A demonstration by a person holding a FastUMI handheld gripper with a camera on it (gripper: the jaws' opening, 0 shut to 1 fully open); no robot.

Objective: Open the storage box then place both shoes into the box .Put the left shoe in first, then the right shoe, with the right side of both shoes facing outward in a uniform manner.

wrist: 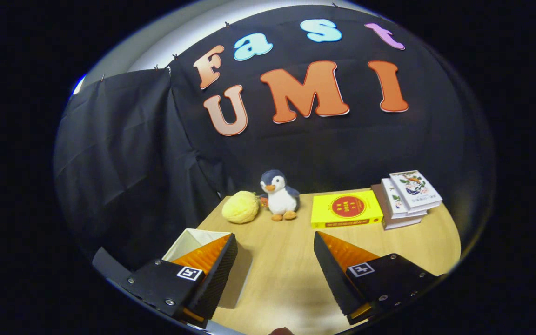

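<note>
Behind the wide-spread hand-held gripper (276, 242), its left finger half hides the storage box (193, 239).

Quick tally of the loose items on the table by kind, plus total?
Plush toys: 2, a penguin and a yellow plush
Books: 4, a yellow book and a stack of three books
Boxes: 1, a white box behind one finger of the gripper, jaws open on nothing
Total: 7

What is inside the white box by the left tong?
The white box shows pale inner walls; the open tongs hang over the table, one tong covering the box's bottom, so contents cannot be told.
</note>
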